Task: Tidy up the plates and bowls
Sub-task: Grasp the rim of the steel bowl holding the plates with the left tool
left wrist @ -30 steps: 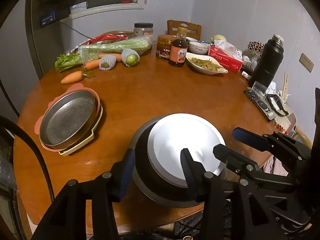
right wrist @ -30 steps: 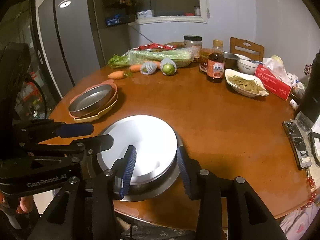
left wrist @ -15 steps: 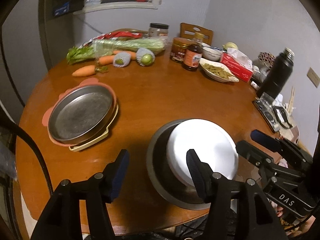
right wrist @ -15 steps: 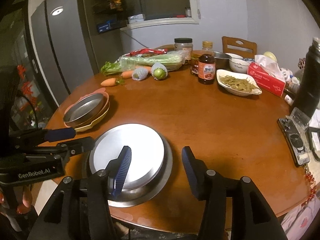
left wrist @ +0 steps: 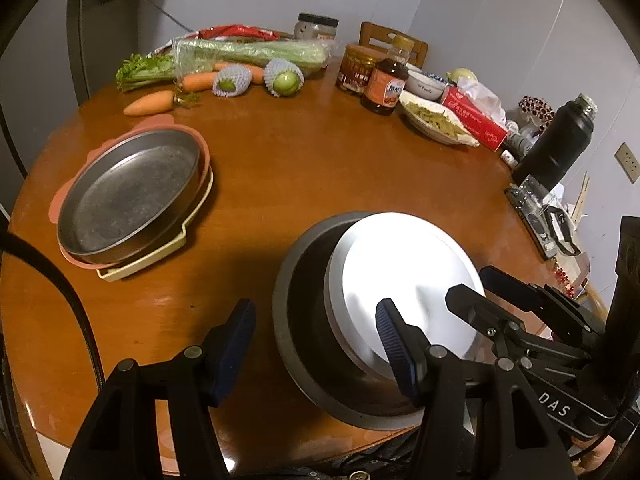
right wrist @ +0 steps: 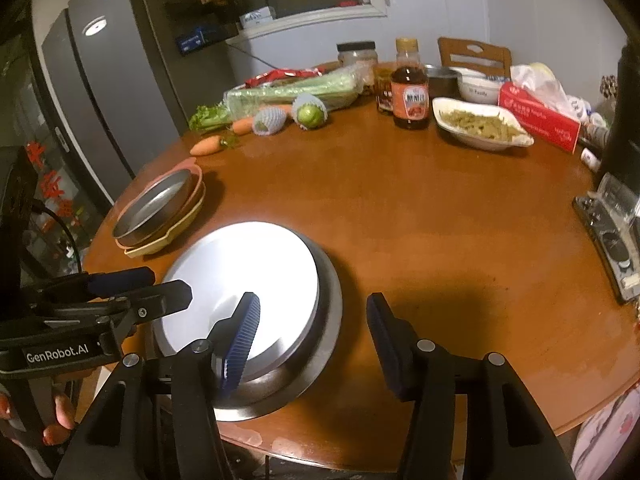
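An upturned shiny metal plate (left wrist: 400, 276) lies on a larger dark metal dish (left wrist: 304, 320) at the near edge of the round wooden table (left wrist: 320, 168). The pair shows in the right wrist view too (right wrist: 244, 280). A grey metal pan (left wrist: 128, 196) sits stacked in a pink dish and a cream tray at the left, also seen in the right wrist view (right wrist: 160, 204). My left gripper (left wrist: 316, 336) is open and empty above the dark dish's near rim. My right gripper (right wrist: 312, 332) is open and empty beside the plate's right edge.
At the far side lie carrots (left wrist: 150, 103), celery (left wrist: 248, 52), two netted fruits (left wrist: 282, 80), jars, a sauce bottle (left wrist: 386, 84), a white dish of food (left wrist: 436, 122) and a red tissue box (left wrist: 474, 120). A black flask (left wrist: 556, 148) and small gadgets stand at the right edge.
Both grippers have pulled back and up from the stacked plate and dish and spread wider apart. The plate and dish stay on the table.
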Demonstrator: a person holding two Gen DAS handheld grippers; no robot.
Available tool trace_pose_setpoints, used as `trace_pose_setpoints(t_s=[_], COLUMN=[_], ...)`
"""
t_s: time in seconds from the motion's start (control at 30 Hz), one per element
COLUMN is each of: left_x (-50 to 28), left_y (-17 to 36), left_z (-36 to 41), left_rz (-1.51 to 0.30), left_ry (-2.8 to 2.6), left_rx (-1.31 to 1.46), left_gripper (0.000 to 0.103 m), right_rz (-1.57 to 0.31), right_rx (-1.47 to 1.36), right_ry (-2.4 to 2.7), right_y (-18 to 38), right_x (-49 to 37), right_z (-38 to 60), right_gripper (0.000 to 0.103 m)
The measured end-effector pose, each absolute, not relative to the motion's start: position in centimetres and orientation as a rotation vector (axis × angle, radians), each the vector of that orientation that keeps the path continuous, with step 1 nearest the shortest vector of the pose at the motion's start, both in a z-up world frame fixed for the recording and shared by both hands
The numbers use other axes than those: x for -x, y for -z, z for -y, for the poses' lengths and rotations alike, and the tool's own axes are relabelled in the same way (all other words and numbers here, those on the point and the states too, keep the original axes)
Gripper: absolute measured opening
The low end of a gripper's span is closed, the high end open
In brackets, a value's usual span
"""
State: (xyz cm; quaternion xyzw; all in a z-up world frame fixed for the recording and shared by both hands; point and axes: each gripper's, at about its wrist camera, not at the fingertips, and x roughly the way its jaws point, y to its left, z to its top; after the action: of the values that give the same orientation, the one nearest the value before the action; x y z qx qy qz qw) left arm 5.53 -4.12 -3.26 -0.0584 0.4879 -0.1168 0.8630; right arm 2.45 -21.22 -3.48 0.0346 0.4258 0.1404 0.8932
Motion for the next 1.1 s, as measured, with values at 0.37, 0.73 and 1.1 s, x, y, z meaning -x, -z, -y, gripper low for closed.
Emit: trace_pose_setpoints(t_s=[0.37, 0.73, 1.1], left_x=[-6.7, -7.9, -7.9], left_y=[4.8, 6.3, 6.0], left_z=[4.5, 4.3, 5.3], left_rz=[-1.068, -1.104, -1.075], left_ry=[0.257, 0.255, 0.282], left_rx=[0.131, 0.133, 0.092], left_gripper=[0.063, 0.064, 0.051], right_rz=[-0.934, -0.981, -0.941], right_rx=[-0.106, -0.127, -0.120], right_ry=[-0.327, -0.364, -0.391], right_y=[4.7, 6.2, 6.0], right_x=[-3.2, -4.1, -4.5], right_z=[20.5, 20.0, 20.2], right_gripper=[0.057, 0.057, 0.047])
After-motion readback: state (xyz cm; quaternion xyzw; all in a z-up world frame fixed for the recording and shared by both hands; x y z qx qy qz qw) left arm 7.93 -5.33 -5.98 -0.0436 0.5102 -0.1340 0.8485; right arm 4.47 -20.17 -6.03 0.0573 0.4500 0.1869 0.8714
